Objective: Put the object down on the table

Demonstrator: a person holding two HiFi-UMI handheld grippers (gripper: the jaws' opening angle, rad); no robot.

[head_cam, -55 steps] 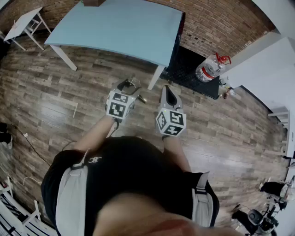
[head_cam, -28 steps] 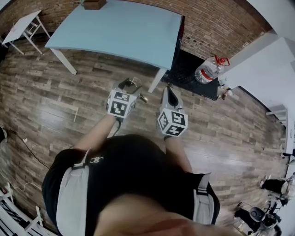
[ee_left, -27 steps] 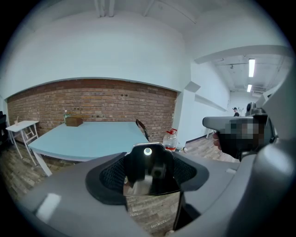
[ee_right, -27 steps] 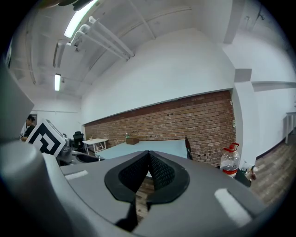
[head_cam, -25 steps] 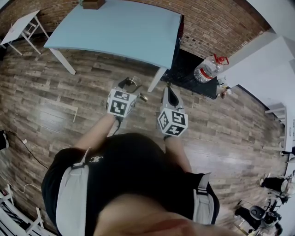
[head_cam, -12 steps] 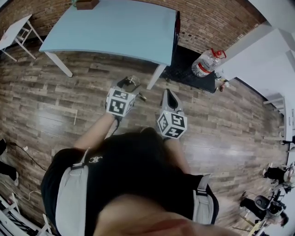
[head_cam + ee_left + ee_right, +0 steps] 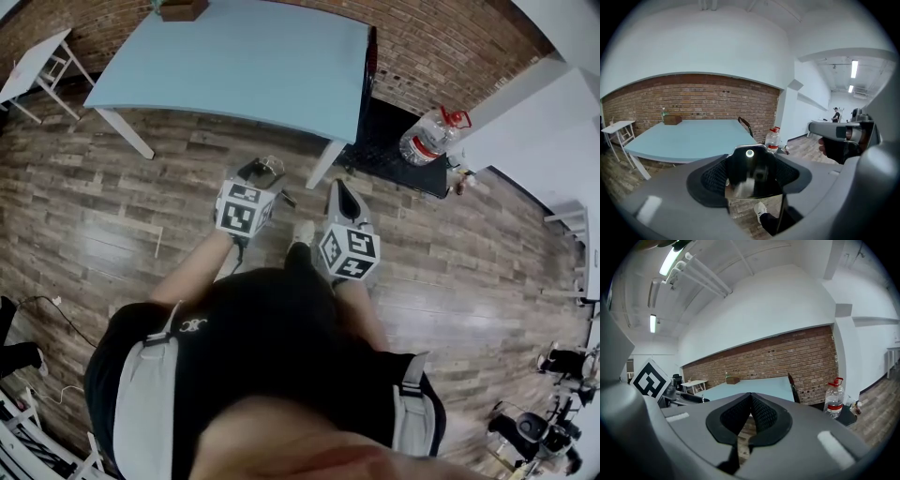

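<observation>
One shiny, reflective cup-like object (image 7: 272, 167) rides in the left tongs (image 7: 258, 174) in the head view, above the wood-plank floor (image 7: 112, 206) and short of the light-blue table's (image 7: 234, 66) near right corner. In the left gripper view, the pads clamp its sides. In the right gripper view, the right tongs (image 7: 749, 416) are clenched and empty. The carry is under way, I judge; next the object must reach over the tabletop, lower and be released.

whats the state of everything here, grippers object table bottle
left gripper: closed on the shiny object, jaws wide
shiny object: held in the air, not on the table
right gripper: jaws together, empty
blue table: brown box at far edge
water bottle: upright, red cap on
</observation>
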